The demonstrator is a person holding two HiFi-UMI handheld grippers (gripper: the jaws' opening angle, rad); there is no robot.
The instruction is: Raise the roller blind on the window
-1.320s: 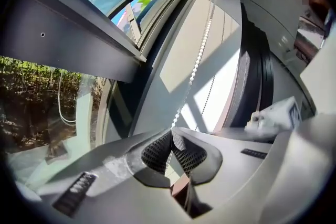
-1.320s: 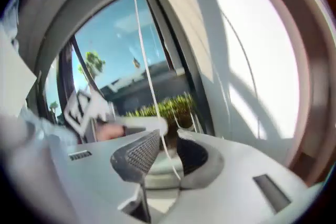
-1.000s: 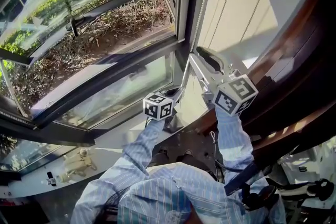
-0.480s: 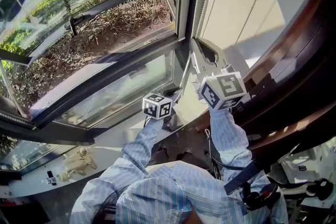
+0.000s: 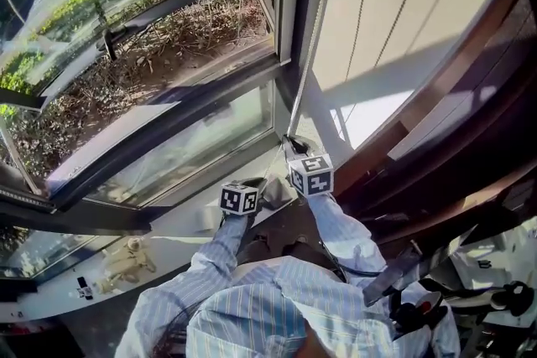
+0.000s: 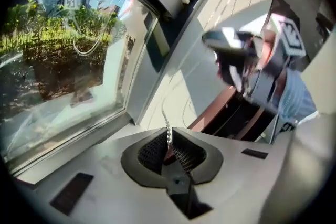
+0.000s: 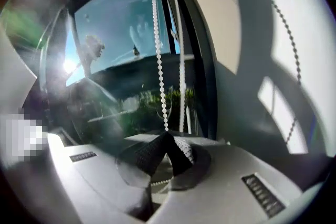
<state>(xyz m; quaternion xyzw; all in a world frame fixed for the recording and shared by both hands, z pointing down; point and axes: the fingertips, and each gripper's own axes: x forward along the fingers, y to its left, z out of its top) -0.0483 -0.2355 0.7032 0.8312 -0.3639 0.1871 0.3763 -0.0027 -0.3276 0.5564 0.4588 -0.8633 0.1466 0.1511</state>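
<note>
While both grippers have dropped from beside the blind's edge to just above the window sill (image 5: 172, 232), the head view shows the right gripper (image 5: 292, 148) and the left gripper (image 5: 262, 183) low on the bead chain (image 5: 312, 38). The chain runs up the window frame beside the cream roller blind (image 5: 403, 4), which hangs at the right of the glass. We read this as the end of a downward pull. It should wind the blind up a little, though we cannot tell whether its hem has risen. In the left gripper view, the left gripper (image 6: 169, 147) has its jaws pressed together on a chain strand entering from above. In the right gripper view, the right gripper (image 7: 167, 144) pinches one strand, and a second strand hangs free just beside it. We see no container anywhere.
</note>
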